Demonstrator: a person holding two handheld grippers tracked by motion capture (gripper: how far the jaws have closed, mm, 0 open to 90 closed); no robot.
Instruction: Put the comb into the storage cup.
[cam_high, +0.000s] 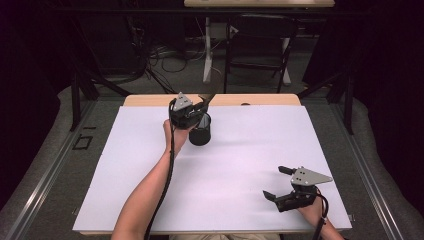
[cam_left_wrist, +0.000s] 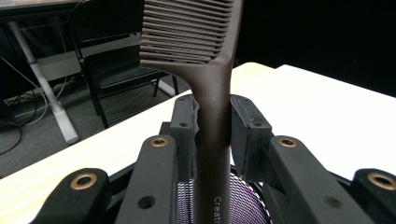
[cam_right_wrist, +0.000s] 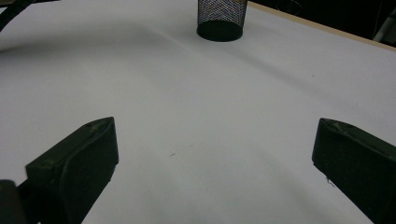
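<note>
My left gripper (cam_left_wrist: 212, 126) has its two black pads (cam_left_wrist: 247, 128) clamped on the handle of a dark brown comb (cam_left_wrist: 212, 93). In the left gripper view the handle rises through the middle of the frame between the pads, and the toothed head fills the top centre, teeth pointing towards the left edge. Below the pads, at the bottom centre, I see the mesh of the black wire cup (cam_left_wrist: 243, 198), with the lower end of the handle running down in front of it; whether it touches the mesh I cannot tell.

In the high view the left gripper (cam_high: 200, 107) sits upper centre-left, right above the cup (cam_high: 200, 131), with the comb's head (cam_high: 206, 97) sticking up towards the far edge of the white table sheet (cam_high: 150, 165). My left hand (cam_high: 175, 135) wraps the gripper body just left of the cup.

My right gripper (cam_right_wrist: 215, 163) has its jaws spread wide with nothing between them, just bare white sheet (cam_right_wrist: 196, 107). In the high view it (cam_high: 278, 182) rests at the lower right, well apart from the cup, jaws aimed left. From its own camera the cup (cam_right_wrist: 221, 18) stands at the top centre, far off.
</note>
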